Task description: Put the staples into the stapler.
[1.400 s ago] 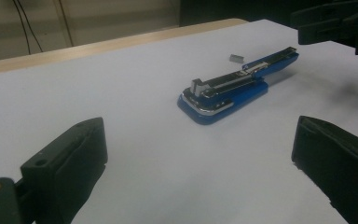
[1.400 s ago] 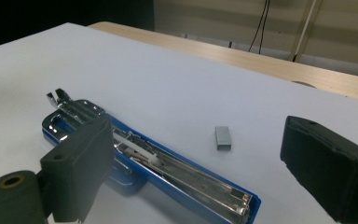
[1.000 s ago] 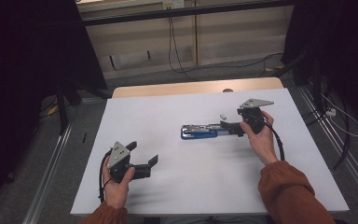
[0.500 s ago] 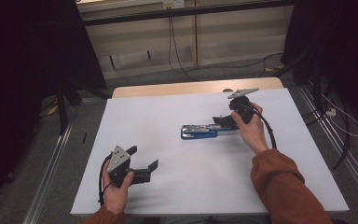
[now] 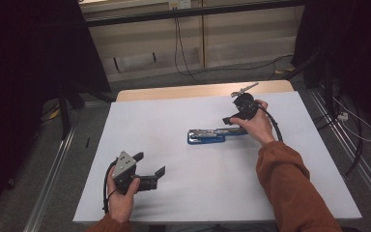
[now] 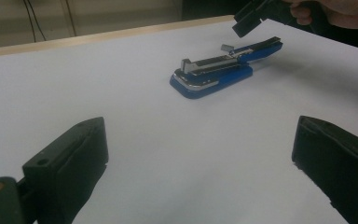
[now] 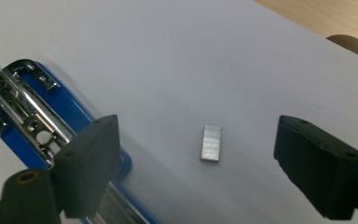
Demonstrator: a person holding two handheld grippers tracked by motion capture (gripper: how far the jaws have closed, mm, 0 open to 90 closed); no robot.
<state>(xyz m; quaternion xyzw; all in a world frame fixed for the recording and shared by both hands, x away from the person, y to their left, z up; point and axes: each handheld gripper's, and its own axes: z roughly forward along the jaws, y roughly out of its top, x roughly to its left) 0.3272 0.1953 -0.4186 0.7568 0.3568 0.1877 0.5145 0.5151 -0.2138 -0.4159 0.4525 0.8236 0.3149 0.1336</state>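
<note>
A blue and chrome stapler (image 5: 211,136) lies opened flat on the white tabletop (image 5: 174,121), also seen in the left gripper view (image 6: 213,74) and the right gripper view (image 7: 32,112). Beside its end lies a small silver strip of staples (image 7: 211,143). My right gripper (image 7: 205,158) hovers above that strip. Its jaws stand open on either side and have just been closing a little, without touching the strip. From the high view the right gripper (image 5: 233,119) sits over the stapler's right end. My left gripper (image 5: 149,164) rests near the front left, open and empty (image 6: 200,158).
A bare wooden strip (image 5: 203,90) runs along the table's far edge, with a round cut-out (image 7: 349,44) in it. Metal rails (image 5: 53,183) flank the table, and cables (image 5: 348,121) lie on the floor to the right.
My right hand has moved left and toward the far edge, from beside the stapler's right end to just above it. The left hand has kept still.
</note>
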